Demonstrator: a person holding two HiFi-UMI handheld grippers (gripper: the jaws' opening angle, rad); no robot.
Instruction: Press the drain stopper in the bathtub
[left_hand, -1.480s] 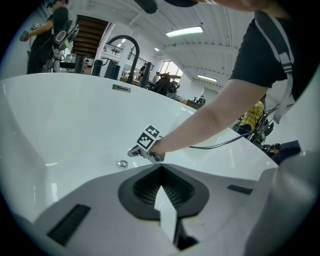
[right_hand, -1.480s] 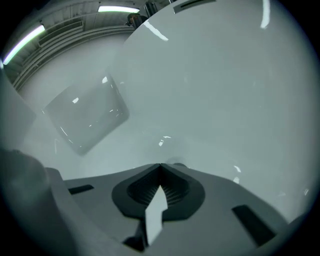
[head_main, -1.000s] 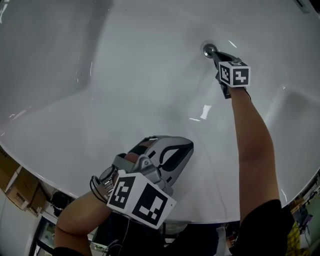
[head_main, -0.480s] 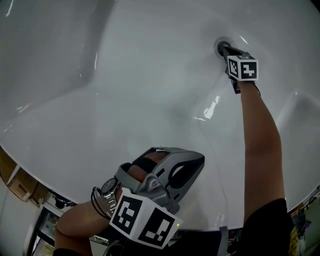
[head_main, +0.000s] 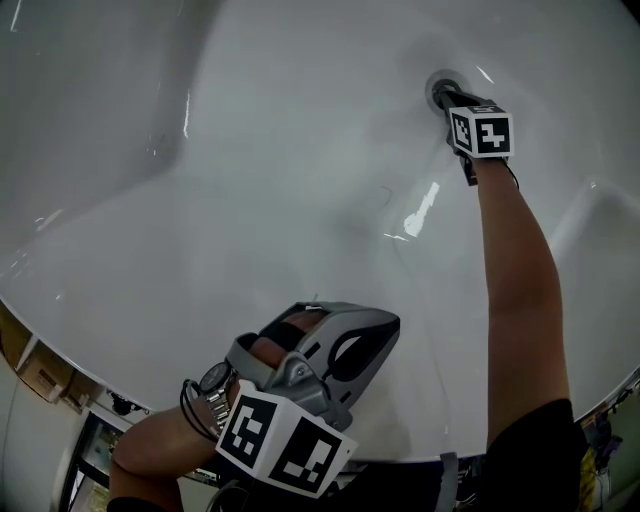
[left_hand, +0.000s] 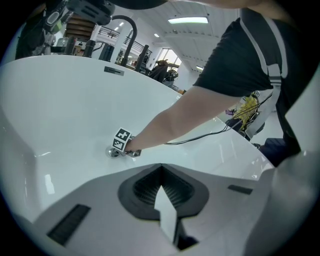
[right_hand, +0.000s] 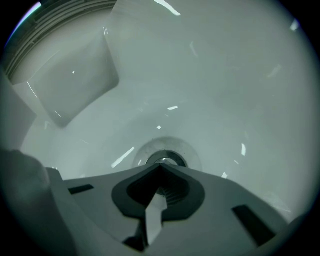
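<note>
The round chrome drain stopper (head_main: 436, 86) sits in the floor of the white bathtub (head_main: 280, 150), at the top right of the head view. My right gripper (head_main: 447, 97) is shut with nothing in it, and its tip lies over the stopper's near edge. In the right gripper view the stopper (right_hand: 165, 158) shows just past the closed tip of the right gripper (right_hand: 160, 168), partly hidden by it. My left gripper (head_main: 385, 325) is shut and empty, held over the tub's near rim. From its own view the left gripper (left_hand: 161, 167) points at the distant stopper (left_hand: 112, 152).
A recessed step (right_hand: 75, 80) is moulded into the tub wall beyond the drain. A black faucet (left_hand: 125, 30) stands at the tub's far rim. A person's arm (head_main: 515, 290) reaches across the tub. Boxes and clutter (head_main: 40, 380) lie outside the near rim.
The right gripper has pushed forward from beside the drain onto the stopper, then stayed there. The left gripper has hardly moved.
</note>
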